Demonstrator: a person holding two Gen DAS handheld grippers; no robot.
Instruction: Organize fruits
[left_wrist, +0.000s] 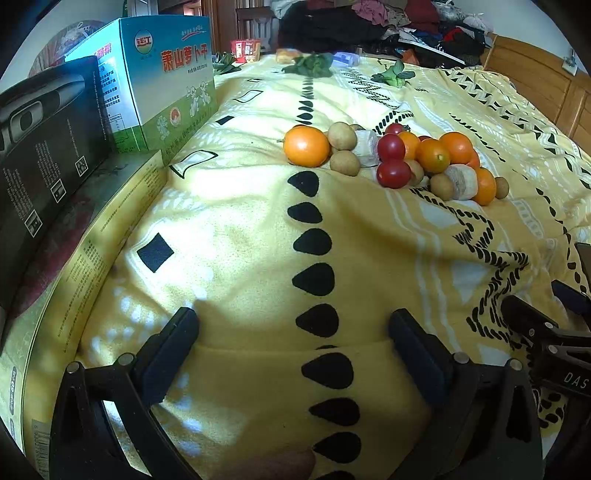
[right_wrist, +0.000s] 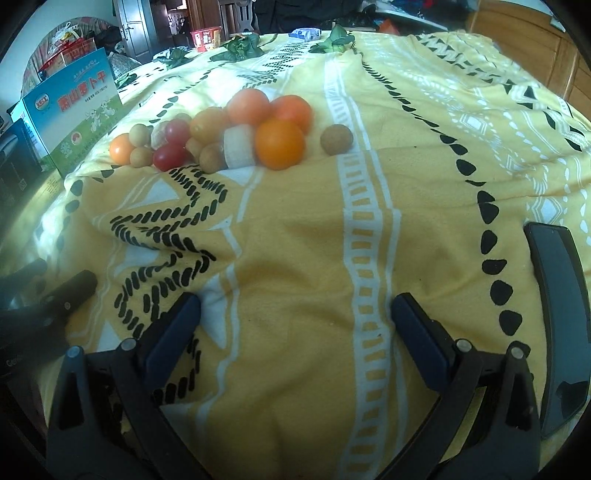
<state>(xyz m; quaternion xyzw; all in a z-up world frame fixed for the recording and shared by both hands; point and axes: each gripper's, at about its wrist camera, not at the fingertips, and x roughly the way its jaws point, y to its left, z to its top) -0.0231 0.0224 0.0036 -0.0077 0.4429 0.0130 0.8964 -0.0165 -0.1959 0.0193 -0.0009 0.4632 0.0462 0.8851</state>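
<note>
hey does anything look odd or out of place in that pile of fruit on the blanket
The fruit is all mixed in one heap, with one small brown fruit sitting apart to the right of it. Two pale cut chunks lie among the whole fruit. Nothing looks spilled or squashed. Both tools, left and right, are open and empty.

Black-framed tongs with dark blue pads and silver pivot screws

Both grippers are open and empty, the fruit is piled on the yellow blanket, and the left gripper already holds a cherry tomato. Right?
Not quite. The left gripper holds nothing: the left wrist view shows its jaws apart over bare yellow blanket, with the cherry tomatoes in the fruit pile. The right gripper is open and empty.
</note>
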